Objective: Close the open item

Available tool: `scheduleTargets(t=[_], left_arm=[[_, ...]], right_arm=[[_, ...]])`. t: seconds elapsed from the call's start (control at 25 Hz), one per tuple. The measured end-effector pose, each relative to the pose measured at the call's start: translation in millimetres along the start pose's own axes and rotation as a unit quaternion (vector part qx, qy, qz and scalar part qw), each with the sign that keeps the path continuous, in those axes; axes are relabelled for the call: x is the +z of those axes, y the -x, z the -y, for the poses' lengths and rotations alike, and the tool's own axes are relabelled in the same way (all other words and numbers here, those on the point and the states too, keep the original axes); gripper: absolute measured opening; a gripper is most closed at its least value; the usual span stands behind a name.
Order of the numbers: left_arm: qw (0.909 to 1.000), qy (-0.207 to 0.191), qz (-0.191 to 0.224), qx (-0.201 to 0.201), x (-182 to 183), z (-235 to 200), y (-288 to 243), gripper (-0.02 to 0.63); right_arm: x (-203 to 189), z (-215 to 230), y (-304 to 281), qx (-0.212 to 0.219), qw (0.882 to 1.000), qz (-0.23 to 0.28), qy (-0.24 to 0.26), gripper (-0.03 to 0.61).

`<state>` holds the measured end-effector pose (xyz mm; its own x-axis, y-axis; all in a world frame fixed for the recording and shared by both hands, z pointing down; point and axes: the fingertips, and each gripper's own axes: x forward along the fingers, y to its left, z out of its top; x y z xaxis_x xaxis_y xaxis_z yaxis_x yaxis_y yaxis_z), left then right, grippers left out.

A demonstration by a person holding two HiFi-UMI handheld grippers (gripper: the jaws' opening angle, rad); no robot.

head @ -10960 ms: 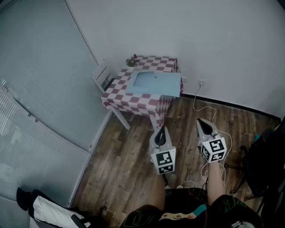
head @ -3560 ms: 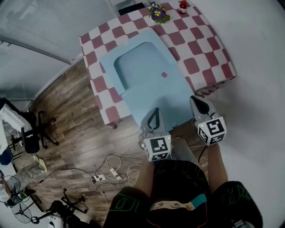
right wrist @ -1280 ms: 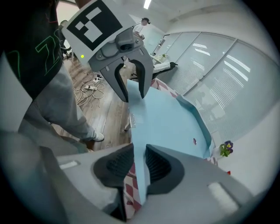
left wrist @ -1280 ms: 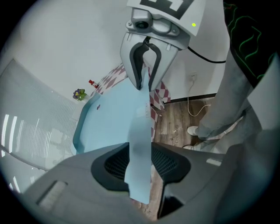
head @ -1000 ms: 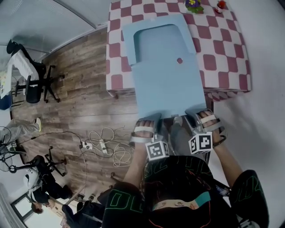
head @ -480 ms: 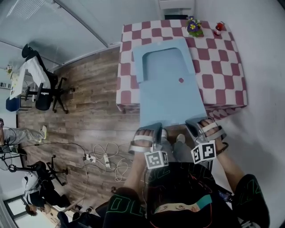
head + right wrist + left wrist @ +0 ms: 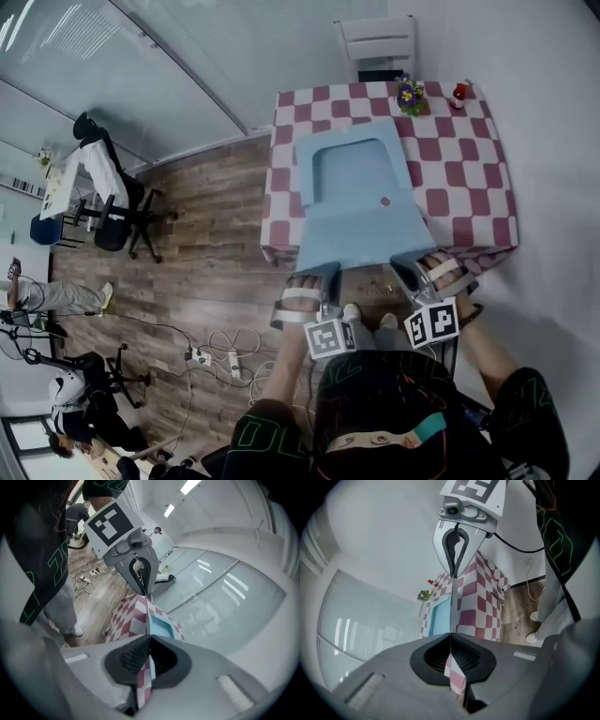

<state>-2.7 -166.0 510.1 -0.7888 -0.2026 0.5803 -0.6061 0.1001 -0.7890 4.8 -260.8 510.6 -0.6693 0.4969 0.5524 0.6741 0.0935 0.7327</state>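
Note:
A flat light-blue case (image 7: 354, 173) lies open on a red-and-white checked table (image 7: 459, 197). Its lid (image 7: 361, 234) reaches out past the table's near edge towards me, with a small red dot (image 7: 384, 201) on it. My left gripper (image 7: 319, 270) is shut on the lid's near left corner, and my right gripper (image 7: 410, 264) is shut on the near right corner. In the left gripper view my left gripper (image 7: 450, 634) pinches the lid edge-on, and the right gripper (image 7: 453, 571) grips the same edge farther along. In the right gripper view my right gripper (image 7: 149, 637) clamps the thin edge.
A small flower pot (image 7: 410, 96) and a red figure (image 7: 459, 91) stand at the table's far side, with a white chair (image 7: 375, 42) behind. An office chair (image 7: 108, 202) and loose cables (image 7: 220, 352) are on the wooden floor to the left. A white wall runs along the right.
Both grippers' jaws have closed on the lid's near edge. The head view has drawn back from the table, and the lid looks shorter, its near edge lifted.

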Motion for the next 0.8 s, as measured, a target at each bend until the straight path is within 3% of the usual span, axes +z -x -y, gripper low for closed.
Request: scheduleTargets(t=[0.12,0.4,0.8], left_arm=[[0.9998,0.013,-0.006,0.011,3,-16,-5,0.015],[0.9992,-0.014,-0.007,0.036,3,-54,-21,0.023],[0.9985,-0.006,0.014,0.052,-6,-118,-62,0.038]], right_arm=[[-2,15,-1,-0.014,1.000,0.004,0.001,0.008],[-5,52,-13,-0.035,0.999,0.013,0.022,0.008],[-11,118,-51,-0.056,0.998,0.011,0.037,0.008]])
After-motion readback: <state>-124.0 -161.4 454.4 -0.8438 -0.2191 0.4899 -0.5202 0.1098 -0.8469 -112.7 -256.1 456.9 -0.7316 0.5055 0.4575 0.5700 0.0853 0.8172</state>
